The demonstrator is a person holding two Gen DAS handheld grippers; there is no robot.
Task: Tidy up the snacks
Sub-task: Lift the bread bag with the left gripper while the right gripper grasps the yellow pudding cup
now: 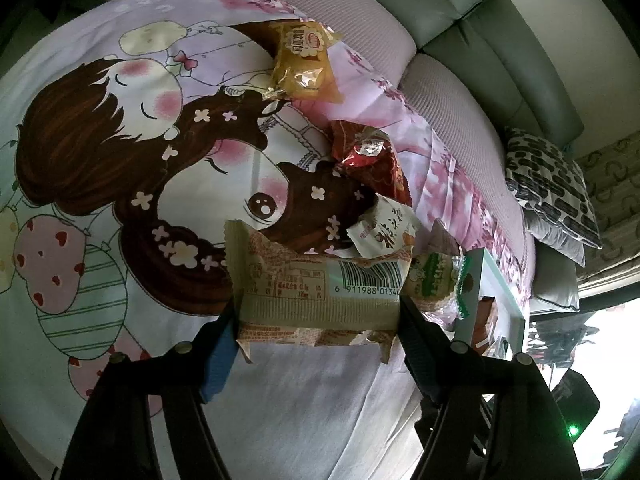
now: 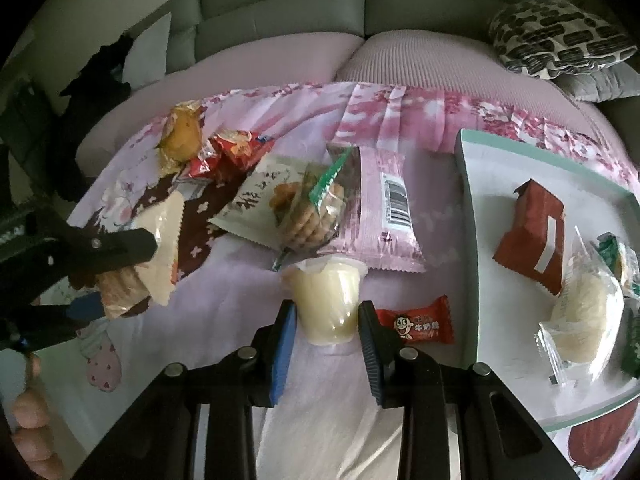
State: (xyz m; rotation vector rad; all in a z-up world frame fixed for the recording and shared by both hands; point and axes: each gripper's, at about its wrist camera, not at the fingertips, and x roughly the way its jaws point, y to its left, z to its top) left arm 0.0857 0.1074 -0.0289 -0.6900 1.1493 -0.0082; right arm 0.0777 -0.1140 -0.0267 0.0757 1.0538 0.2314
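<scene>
A cartoon-printed lilac bedsheet [image 1: 120, 160] is carrying scattered snacks beside a white, mint-rimmed tray [image 2: 472, 184]. The left gripper [image 1: 316, 320] fingers are clamping a beige barcoded wafer packet [image 1: 320, 280]. The right gripper [image 2: 326, 320] fingers are seemingly squeezing a pale yellow jelly cup [image 2: 326, 300].

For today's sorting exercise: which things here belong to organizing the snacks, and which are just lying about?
Part of the job:
- beige barcoded wafer packet, in left hand-held gripper
- pale yellow jelly cup, in right hand-held gripper
- white mint-rimmed tray
- small red candy wrapper

Lying about:
- black-and-white patterned cushion
- grey sofa backrest
</scene>
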